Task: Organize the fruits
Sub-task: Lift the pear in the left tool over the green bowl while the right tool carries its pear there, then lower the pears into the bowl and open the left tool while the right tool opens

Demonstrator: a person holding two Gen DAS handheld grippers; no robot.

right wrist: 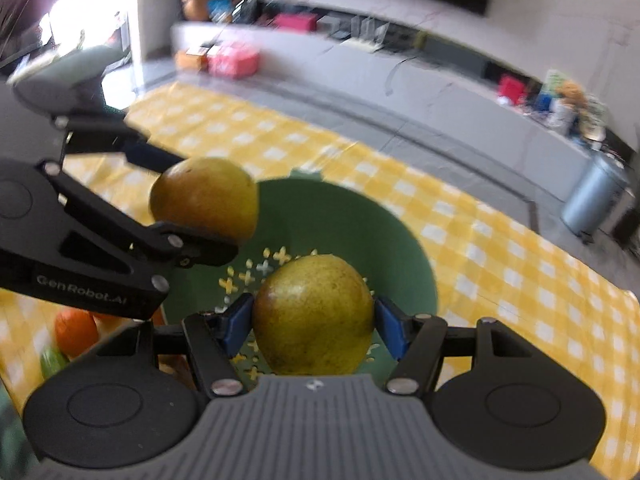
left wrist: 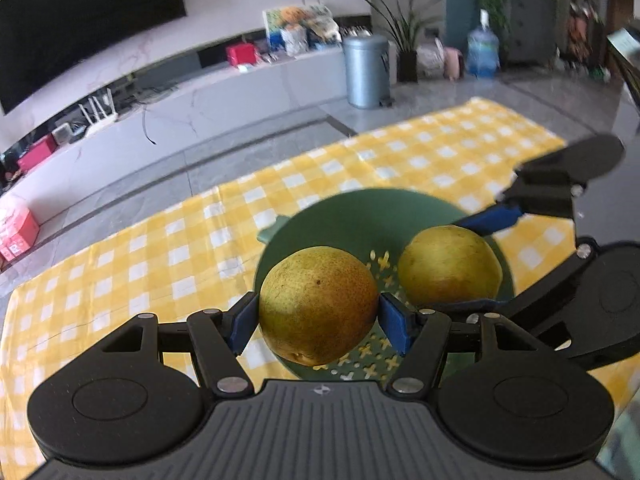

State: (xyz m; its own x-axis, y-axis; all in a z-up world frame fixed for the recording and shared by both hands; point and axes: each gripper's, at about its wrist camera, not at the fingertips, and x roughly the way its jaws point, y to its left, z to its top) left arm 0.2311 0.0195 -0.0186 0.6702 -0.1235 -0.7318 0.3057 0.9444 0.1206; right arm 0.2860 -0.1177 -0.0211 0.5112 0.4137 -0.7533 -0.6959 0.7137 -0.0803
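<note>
The left gripper [left wrist: 318, 316] was closed on a yellow-green pear [left wrist: 318, 304], its blue pads [left wrist: 244, 322] pressed against the fruit's two sides, jaws standing fairly wide to take its girth. The right gripper [right wrist: 314, 326] held a second pear [right wrist: 314, 316] the same way, a blue pad against each flank. Both fruits hung above a green colander bowl [left wrist: 360, 212], whose floor showed cross-shaped drain holes; neither pear appeared to touch the bowl, though the blur in the right wrist view made that hard to settle. In the left wrist view the right gripper [left wrist: 466, 262] came in from the right edge with its pear [left wrist: 448, 266] just beside the left one, the two fruits close but apart. The bowl sat on a yellow-and-white checked cloth [left wrist: 140, 252]. At the lower left of the right wrist view, an orange fruit [right wrist: 76, 330] and something green [right wrist: 52, 362] lay on the cloth. Beyond stood a grey bin [left wrist: 366, 70] and a long white cabinet [left wrist: 192, 116]
</note>
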